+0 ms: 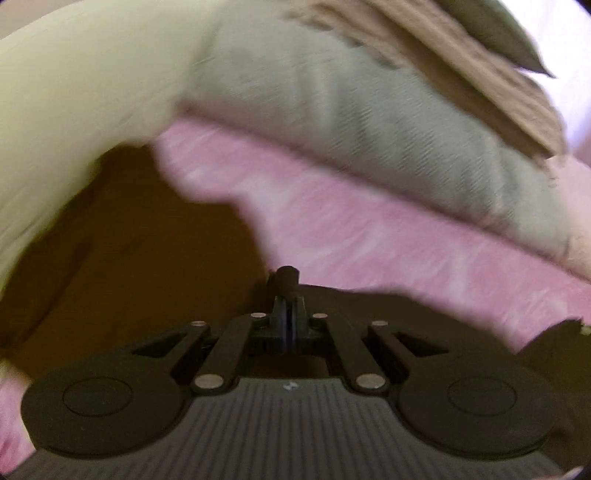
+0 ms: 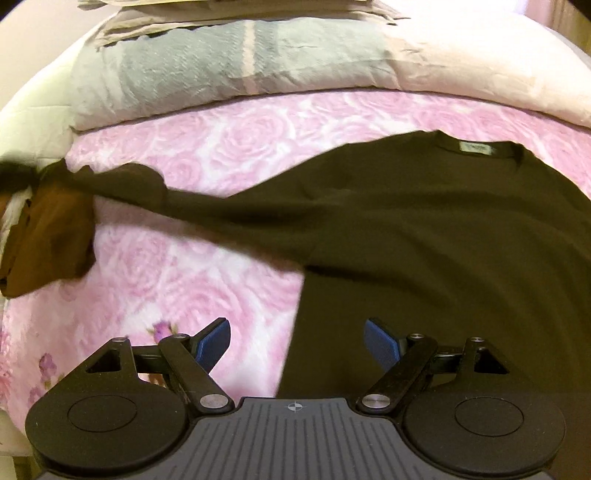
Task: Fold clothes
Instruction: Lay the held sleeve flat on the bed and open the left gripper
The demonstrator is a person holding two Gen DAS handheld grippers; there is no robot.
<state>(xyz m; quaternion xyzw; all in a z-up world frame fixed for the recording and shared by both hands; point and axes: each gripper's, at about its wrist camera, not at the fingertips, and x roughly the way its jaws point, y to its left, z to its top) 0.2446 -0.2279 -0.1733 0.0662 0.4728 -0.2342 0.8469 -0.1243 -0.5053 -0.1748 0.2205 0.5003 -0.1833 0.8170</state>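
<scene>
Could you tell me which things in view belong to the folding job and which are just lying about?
Part of the job:
- dark brown shirt, spread on the pink floral bedspread
- left tongs, shut
- right tongs, open over the shirt's edge

Lying about:
- grey-and-cream bedding
- folded beige fabric on top of it

The shirt (image 2: 424, 229) lies on the bedspread (image 2: 221, 140), sleeve (image 2: 122, 188) stretched left; behind the shirt a folded blanket (image 2: 229, 62), more folded cloth (image 2: 236, 9) stacked on it.
</scene>
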